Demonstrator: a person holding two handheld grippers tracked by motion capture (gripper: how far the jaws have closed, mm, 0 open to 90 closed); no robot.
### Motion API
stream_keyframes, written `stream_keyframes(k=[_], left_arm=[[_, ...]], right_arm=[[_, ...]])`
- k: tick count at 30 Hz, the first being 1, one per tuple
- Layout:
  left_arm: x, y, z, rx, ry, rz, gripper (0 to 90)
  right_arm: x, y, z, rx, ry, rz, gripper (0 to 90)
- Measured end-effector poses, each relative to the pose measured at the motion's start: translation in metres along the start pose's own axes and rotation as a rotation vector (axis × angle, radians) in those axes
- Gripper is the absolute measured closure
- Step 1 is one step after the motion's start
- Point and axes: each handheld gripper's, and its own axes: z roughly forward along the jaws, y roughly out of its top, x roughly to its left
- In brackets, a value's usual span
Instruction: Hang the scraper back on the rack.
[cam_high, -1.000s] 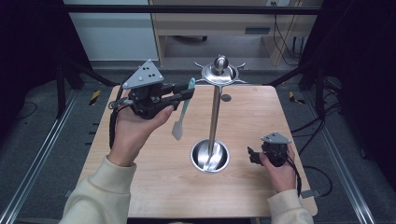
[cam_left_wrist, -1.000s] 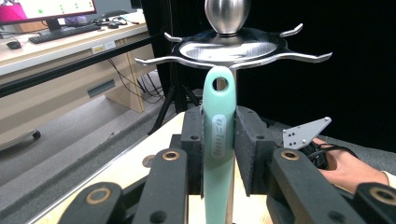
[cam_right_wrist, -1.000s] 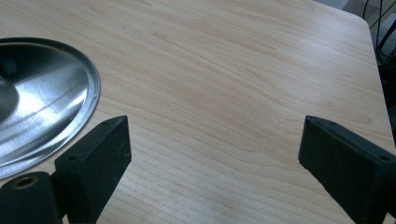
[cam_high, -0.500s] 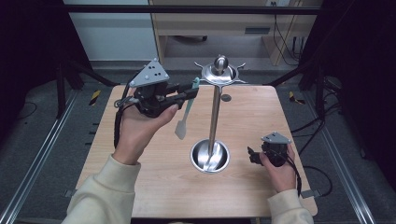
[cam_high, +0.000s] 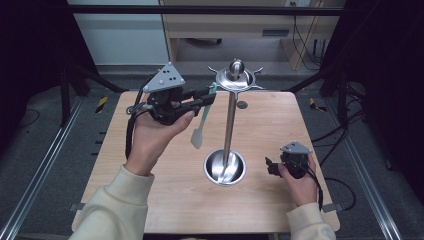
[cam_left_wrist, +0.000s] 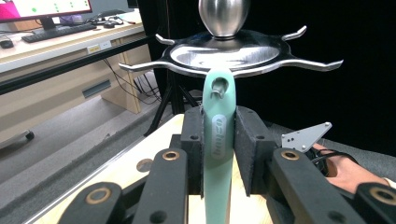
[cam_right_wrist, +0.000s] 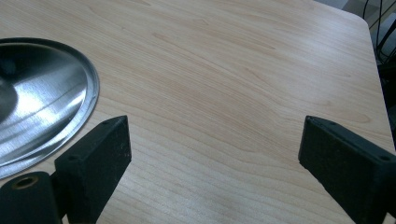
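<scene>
A steel utensil stand rises from its round base (cam_high: 224, 167) in the table's middle, with a pole and a hooked top disc (cam_high: 235, 80). My left gripper (cam_high: 209, 96) is held high beside the disc, shut on the handle of a mint-green spatula (cam_high: 200, 125) that hangs blade down. In the left gripper view the spatula handle (cam_left_wrist: 218, 140) sits between the pads, its hanging hole just under a hook of the top disc (cam_left_wrist: 224, 53). My right gripper (cam_high: 270, 167) rests low at the right of the base. Its jaws stand wide apart over bare wood (cam_right_wrist: 210, 102), holding nothing.
The wooden table (cam_high: 150, 200) has a small round hole (cam_high: 242, 105) near its far edge. The stand's shiny base rim (cam_right_wrist: 51, 116) lies left of the right gripper's fingers. Black frame rails and cables surround the table; a desk with a monitor stands beyond.
My left gripper has carried the spatula up and to the right, closer to the stand's top disc. The right gripper has stayed in place.
</scene>
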Motion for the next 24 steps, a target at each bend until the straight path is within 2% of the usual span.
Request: stream_keyframes(k=[13, 19, 24], left_arm=[[-0.0008, -0.0007, 0.0027, -0.002, -0.003, -0.001, 73.9], [0.0018, -0.0027, 0.0028, -0.014, -0.022, -0.026, 73.9], [0.0012, -0.0034, 0.003, -0.02, -0.017, -0.022, 73.8]], right_arm=[[0.0001, 0.0, -0.0001, 0.0, -0.001, -0.001, 9.5], [0.0002, -0.0001, 0.0005, 0.003, 0.003, -0.002, 9.3], [0.0, -0.0004, 0.001, 0.005, 0.005, -0.005, 9.2]])
